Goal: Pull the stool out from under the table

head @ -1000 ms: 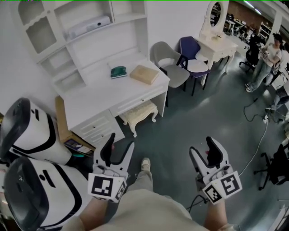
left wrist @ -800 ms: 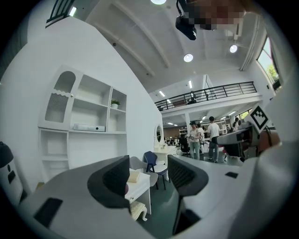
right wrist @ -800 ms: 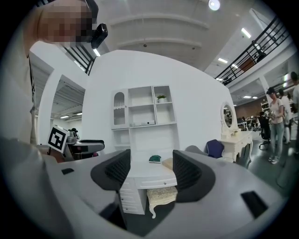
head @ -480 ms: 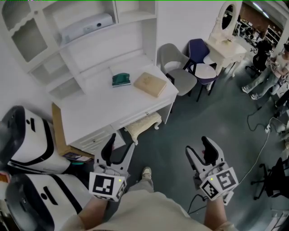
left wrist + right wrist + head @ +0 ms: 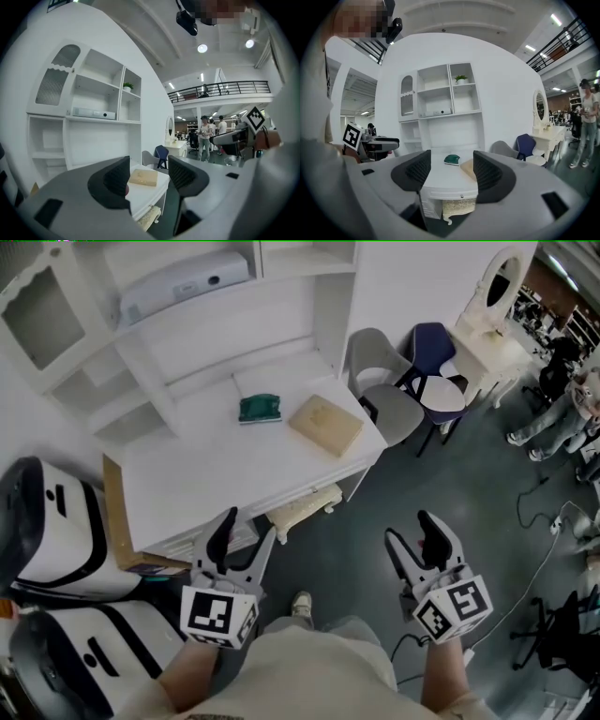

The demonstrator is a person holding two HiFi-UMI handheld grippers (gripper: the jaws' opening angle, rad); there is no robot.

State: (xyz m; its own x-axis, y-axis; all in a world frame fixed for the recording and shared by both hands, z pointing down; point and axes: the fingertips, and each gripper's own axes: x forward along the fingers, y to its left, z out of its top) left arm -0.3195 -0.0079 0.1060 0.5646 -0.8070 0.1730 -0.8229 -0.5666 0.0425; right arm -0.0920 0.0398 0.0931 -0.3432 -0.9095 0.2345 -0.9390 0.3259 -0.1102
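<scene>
Now closer to the worktop (image 5: 234,470) than a second ago. Stool (image 5: 306,508) tucked under its front edge, just ahead of the left hand-held gripper (image 5: 247,527), ahead-left of the right hand-held gripper (image 5: 411,531). Both partly open, gripping nothing.

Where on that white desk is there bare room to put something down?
The desk top is bare on its left and front, from the shelf unit to the green object. Its right end is taken by that and the tan box. The floor right of the desk is crowded with chairs.
</scene>
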